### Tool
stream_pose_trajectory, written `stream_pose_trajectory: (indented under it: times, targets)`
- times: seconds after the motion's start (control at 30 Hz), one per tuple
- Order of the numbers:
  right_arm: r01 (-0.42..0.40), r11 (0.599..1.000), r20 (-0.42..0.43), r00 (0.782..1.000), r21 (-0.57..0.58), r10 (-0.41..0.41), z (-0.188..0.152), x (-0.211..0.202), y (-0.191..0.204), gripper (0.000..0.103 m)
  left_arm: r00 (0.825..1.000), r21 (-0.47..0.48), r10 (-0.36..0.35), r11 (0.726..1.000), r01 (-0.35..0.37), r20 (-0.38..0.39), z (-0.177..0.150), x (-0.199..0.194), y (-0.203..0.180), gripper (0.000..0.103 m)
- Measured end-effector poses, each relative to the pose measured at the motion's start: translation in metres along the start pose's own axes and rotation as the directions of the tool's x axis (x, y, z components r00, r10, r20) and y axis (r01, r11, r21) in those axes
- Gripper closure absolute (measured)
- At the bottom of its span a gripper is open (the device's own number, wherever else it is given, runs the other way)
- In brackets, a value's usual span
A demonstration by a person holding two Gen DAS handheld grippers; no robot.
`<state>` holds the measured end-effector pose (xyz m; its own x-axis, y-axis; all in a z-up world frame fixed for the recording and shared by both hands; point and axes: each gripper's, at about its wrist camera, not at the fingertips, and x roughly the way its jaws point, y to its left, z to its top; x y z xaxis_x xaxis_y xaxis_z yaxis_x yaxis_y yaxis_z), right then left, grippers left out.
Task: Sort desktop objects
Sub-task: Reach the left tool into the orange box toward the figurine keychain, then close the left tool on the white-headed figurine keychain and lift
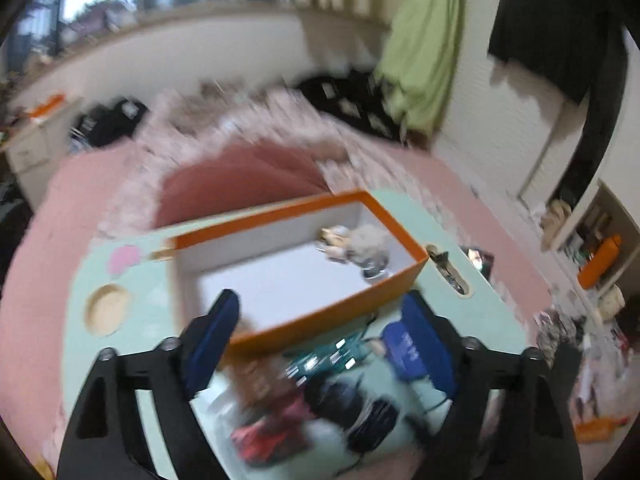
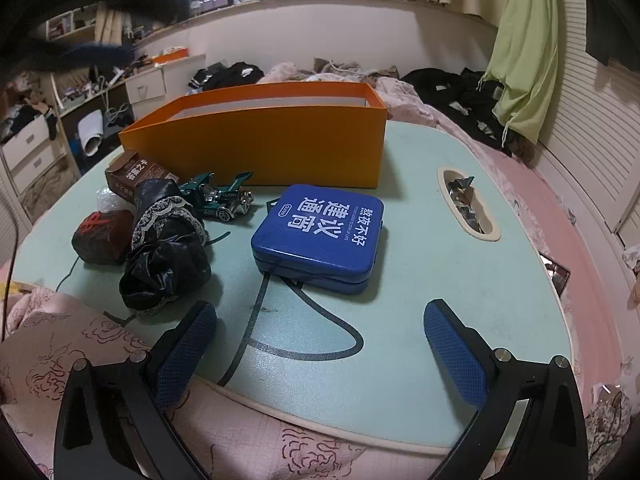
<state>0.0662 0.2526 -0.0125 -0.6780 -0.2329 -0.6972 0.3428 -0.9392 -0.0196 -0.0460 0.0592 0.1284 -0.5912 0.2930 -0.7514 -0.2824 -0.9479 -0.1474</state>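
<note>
Right wrist view is sharp: the right gripper (image 2: 320, 344) is seen low over the near edge of a pale green lap table (image 2: 420, 280), its blue-padded fingers spread wide with nothing between them. Just ahead of it a blue square tin (image 2: 318, 234) with white Chinese characters on the lid is lying flat on the table. To the left of the tin a green toy car (image 2: 218, 196) with chrome parts is placed, and nearer to the camera a crumpled black cloth with lace trim (image 2: 166, 248) is found. A dark red lump (image 2: 102, 236) is touching the cloth on its left, and a small brown carton (image 2: 130, 178) is standing behind them. An orange box (image 2: 280, 144), open at the top and white inside, is set at the far side of the table, behind all these things. A slot in the table (image 2: 468, 204) on the right is filled with crumpled wrappers.

Left wrist view is blurred by motion. The left gripper (image 1: 320, 344) is held above the same clutter, with the jaws apart and no object pinched. Inside the orange box (image 1: 304, 248), at its far right corner, some small pale and grey objects (image 1: 356, 246) are seen; what they are cannot be told. The blue tin (image 1: 404, 350) is visible beside the right finger, and a round recess (image 1: 107, 309) is seen in the table on the left
</note>
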Motion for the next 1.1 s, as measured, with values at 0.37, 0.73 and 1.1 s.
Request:
stream_pose_trajectory:
  times: [0.37, 0.73, 1.1]
  targets:
    - [-0.004, 1.000, 0.007, 1.000, 0.001, 0.004, 0.002, -0.005, 0.006, 0.000, 0.941, -0.237, -0.020, 0.969, -0.065, -0.338, 0.070, 0.163, 0.003, 0.054]
    - [-0.006, 1.000, 0.010, 1.000, 0.002, 0.006, 0.003, -0.004, 0.007, 0.000, 0.917, -0.115, 0.140, 0.974, -0.196, -0.373, 0.052, 0.185, 0.000, 0.065]
    - [-0.006, 1.000, 0.010, 1.000, 0.002, 0.006, 0.003, -0.003, 0.006, 0.000, 0.998, -0.089, -0.066, 0.994, 0.065, -0.004, 0.033, 0.027, 0.008, 0.065]
